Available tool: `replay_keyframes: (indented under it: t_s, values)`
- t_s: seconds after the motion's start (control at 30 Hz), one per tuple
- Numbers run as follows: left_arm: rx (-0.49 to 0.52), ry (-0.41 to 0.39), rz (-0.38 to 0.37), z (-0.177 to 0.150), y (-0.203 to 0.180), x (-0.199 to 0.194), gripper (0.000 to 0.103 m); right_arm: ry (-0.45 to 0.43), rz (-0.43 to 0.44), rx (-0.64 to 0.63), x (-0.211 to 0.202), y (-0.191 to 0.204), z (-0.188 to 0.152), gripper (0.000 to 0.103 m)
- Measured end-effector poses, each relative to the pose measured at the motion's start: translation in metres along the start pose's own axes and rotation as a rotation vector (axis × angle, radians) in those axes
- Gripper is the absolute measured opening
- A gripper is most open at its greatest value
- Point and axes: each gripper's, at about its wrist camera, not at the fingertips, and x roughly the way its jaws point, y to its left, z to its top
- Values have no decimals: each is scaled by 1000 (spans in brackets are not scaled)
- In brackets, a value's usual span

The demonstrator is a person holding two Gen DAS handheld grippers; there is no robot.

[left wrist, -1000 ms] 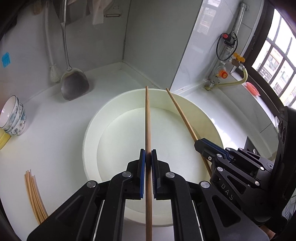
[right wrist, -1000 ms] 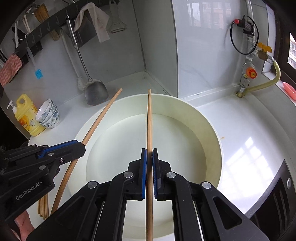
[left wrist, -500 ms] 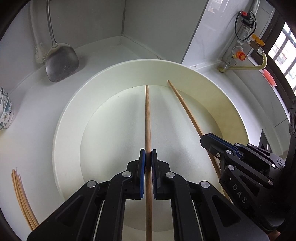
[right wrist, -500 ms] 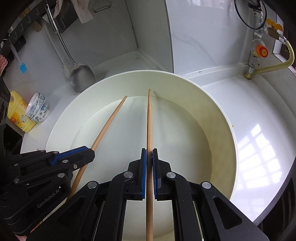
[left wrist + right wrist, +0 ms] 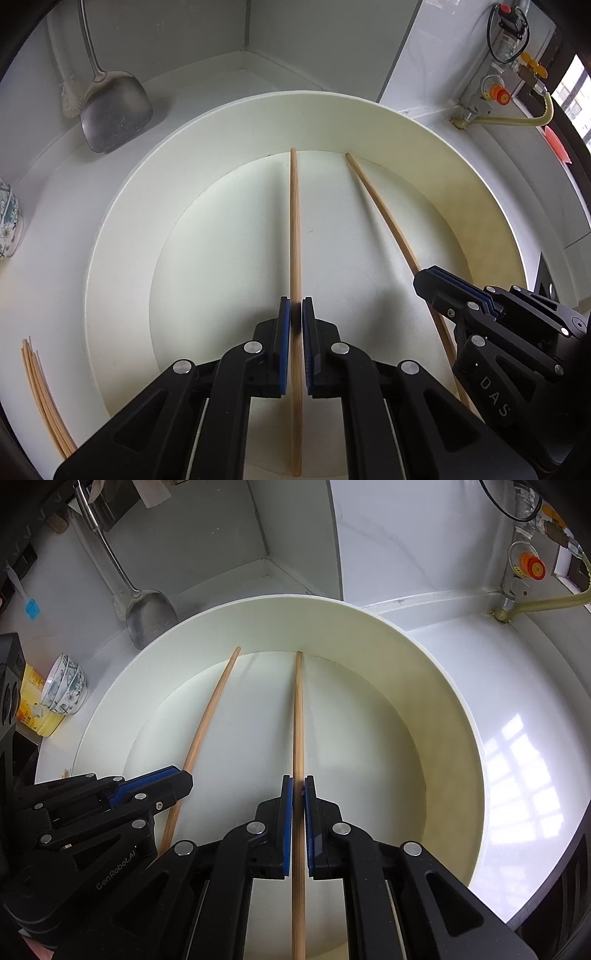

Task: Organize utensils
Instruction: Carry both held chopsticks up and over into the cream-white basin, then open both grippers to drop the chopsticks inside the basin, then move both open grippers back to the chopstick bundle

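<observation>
Chopsticks, one clamped in each hand-held gripper, left (image 5: 295,314) and right (image 5: 298,792), run lengthwise away from the grippers, far tips touching the far inner wall of a cream basin (image 5: 122,206) on the worktop.

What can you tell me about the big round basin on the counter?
The basin is wide, round and cream-white, apparently plastic, with a tall sloping wall and a flat floor. It stands upright on the white counter near the wall corner. Its inner wall looks yellowish on one side. Two wooden chopsticks, each held in a hand-held gripper, reach inside, tips at the far wall's foot.
</observation>
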Motion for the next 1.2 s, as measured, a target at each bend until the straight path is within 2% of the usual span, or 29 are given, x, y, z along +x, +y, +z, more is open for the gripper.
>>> replay_keyframes:
  t_s: [0.07, 0.13, 0.2, 0.23, 0.27, 0.3, 0.33, 0.43, 0.5, 0.67, 0.8, 0.97, 1.2]
  values:
    - [-4, 3, 3, 0, 3, 2, 8, 5, -2, 0, 2, 0, 0, 6]
    - [-7, 8, 4, 0, 6, 3, 14, 17, -3, -3, 4, 1, 0, 6]
    - [-11, 9, 10, 1, 7, 5, 31, 18, -10, -1, 5, 1, 0, 6]
    - [-14, 7, 14, 0, 7, 5, 36, 16, -13, 1, 4, 0, -1, 8]
    - [-19, 3, 16, 0, 9, 4, 46, 13, -18, 3, 2, 0, -1, 12]
    - [-24, -5, 18, 0, 11, 2, 52, 3, -21, 5, 0, 0, 0, 21]
    - [-28, -11, 22, 1, 13, 0, 54, -7, -24, 7, -4, 0, 0, 27]
    - [-32, -32, 33, 2, 18, -8, 56, -35, -34, 1, -14, 0, 1, 29]
    - [-40, -46, 39, 0, 19, -15, 66, -50, -38, 1, -20, -1, 1, 34]
    - [-58, -83, 44, -4, 20, -35, 75, -89, -47, 3, -38, 3, -2, 40]
    - [-66, -113, 63, -16, 30, -59, 85, -117, -52, 5, -54, 13, -9, 49]
    - [-88, -155, 78, -32, 52, -94, 91, -140, -60, -1, -75, 36, -21, 55]
    - [-105, -172, 155, -68, 95, -139, 94, -167, -59, -35, -102, 88, -45, 62]
